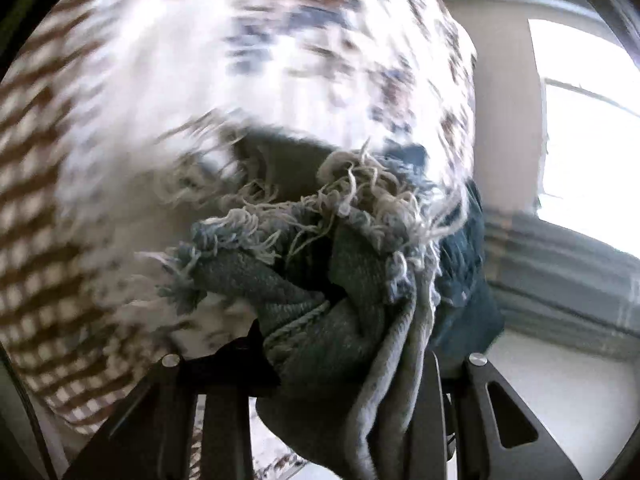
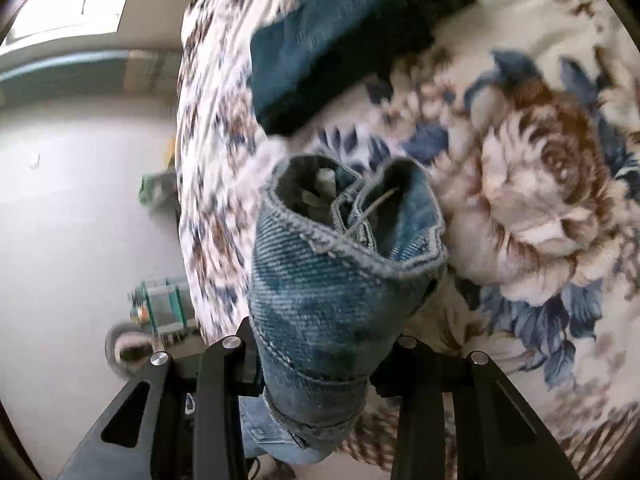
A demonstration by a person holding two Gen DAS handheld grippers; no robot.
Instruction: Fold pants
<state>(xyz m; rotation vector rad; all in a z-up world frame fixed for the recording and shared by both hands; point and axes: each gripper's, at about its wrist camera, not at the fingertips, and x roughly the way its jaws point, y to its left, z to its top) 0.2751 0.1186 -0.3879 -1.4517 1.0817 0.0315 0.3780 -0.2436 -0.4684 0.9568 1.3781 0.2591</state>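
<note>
Both grippers' jaws clamp the jeans point(image 2: 332, 300); frayed hem point(image 1: 320, 216) points forward above bedspread point(image 2: 520, 200).

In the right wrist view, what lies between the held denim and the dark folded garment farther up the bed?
Only floral bedspread separates the held jeans from the dark folded garment; nothing else shows.

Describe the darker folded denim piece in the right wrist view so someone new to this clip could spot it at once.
Start from the floral bedspread that fills most of the right wrist view. Near its upper edge lies the folded dark denim, a flat teal-blue block beyond the right gripper. Unlike the lighter, stitched jeans bunched between the gripper's fingers, it lies free and ungripped.
</note>
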